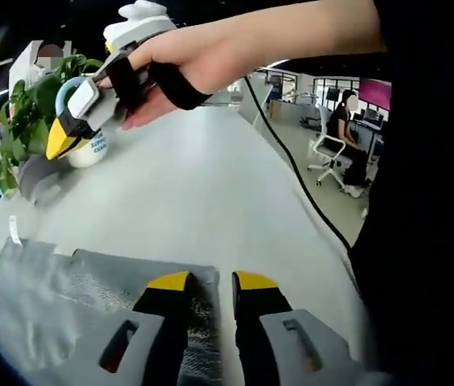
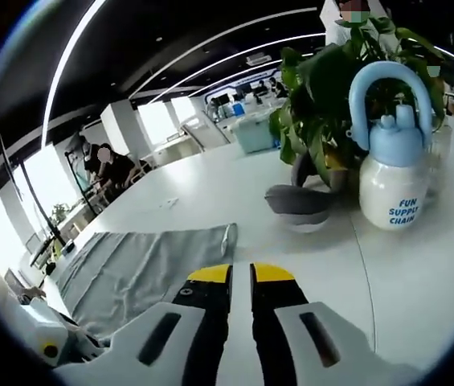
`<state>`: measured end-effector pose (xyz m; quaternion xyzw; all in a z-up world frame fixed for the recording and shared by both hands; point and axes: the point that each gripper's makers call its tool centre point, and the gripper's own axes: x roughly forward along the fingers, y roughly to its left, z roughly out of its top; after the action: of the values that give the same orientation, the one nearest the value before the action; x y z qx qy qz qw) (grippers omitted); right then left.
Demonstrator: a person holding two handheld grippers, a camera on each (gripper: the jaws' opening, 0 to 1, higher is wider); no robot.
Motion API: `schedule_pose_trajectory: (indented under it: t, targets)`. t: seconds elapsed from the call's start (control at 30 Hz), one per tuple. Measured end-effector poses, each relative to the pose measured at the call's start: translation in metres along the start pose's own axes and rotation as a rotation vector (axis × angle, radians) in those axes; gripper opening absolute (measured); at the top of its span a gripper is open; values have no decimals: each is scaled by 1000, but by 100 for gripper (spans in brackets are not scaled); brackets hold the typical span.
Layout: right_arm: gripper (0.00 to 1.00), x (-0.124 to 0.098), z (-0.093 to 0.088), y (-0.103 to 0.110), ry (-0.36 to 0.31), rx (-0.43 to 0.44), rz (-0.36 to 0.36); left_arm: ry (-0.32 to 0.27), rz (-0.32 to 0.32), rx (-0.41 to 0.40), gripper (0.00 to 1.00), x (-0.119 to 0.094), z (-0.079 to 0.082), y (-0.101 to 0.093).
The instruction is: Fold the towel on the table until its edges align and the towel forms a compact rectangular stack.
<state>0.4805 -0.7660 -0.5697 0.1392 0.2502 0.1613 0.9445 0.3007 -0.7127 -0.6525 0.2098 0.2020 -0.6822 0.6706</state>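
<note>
Left gripper view looks down on the grey towel [image 1: 90, 297], lying flat and unfolded on the white counter [image 1: 210, 185]. The left hand-held gripper [image 1: 210, 283] hovers over the towel's near edge, jaws a narrow gap apart and holding nothing. The right hand-held gripper [image 1: 62, 133] is raised beyond the towel's far side, near the white jug [image 1: 90, 149]; I cannot tell its jaw state there. In the right gripper view the right hand-held gripper [image 2: 240, 273] shows a slim gap, empty, with the towel [image 2: 146, 265] stretching away to its left. The left is nearer, so the first pinch likely falls to it.
</note>
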Motion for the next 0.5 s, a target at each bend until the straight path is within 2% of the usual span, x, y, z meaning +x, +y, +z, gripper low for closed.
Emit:
schedule_pose_trajectory:
  t: [0.13, 0.2, 0.3, 0.43, 0.5]
  targets:
    - [4, 2, -4, 3, -3, 21, 8, 6, 19, 59, 11, 1, 0, 7]
    - [4, 3, -5, 5, 1, 20, 15, 8, 16, 19, 11, 1, 0, 8]
    - [4, 4, -7, 6, 7, 11, 23, 10, 18, 35, 5, 0, 0, 7]
    - [3, 5, -2, 4, -10, 28, 23, 26, -5, -19, 4, -2, 2, 6]
    - [3, 6, -1, 3, -13, 31, 24, 12, -1, -2, 4, -8, 12, 5]
